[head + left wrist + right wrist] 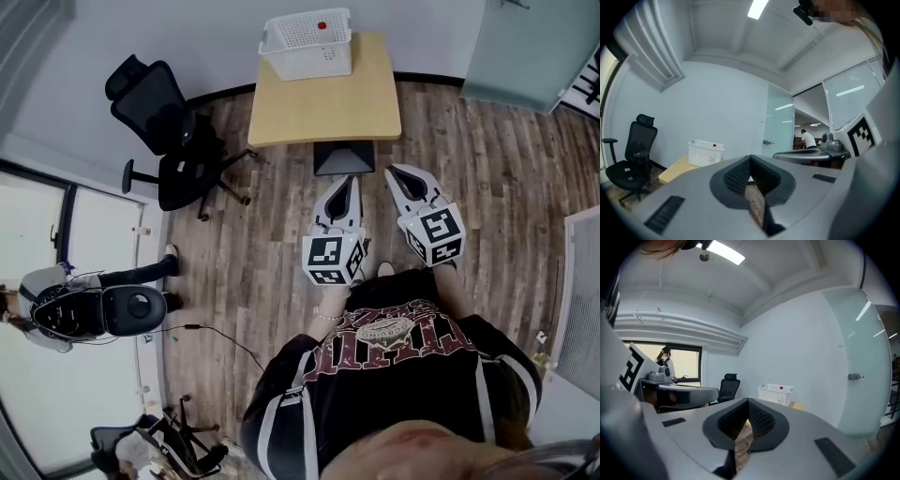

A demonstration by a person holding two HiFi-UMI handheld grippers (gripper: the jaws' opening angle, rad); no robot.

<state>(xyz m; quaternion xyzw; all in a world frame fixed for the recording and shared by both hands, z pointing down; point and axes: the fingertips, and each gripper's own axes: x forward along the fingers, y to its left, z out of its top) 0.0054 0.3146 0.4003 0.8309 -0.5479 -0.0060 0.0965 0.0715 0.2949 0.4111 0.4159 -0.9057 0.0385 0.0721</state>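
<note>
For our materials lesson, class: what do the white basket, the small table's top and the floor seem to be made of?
White basket: likely moulded plastic, matt; its walls show rows of small holes.
Table top: pale wood or wood-look laminate, smooth, evenly coloured.
Floor: brown wood-grain planks, wood or vinyl; seams and streaks show.

1. A white perforated plastic basket (307, 44) (706, 153) (775, 394), rectangular and open-topped, stands upright at the far edge of the light wooden tabletop (323, 108).
2. A small red piece (322, 25) shows in its top.
</note>
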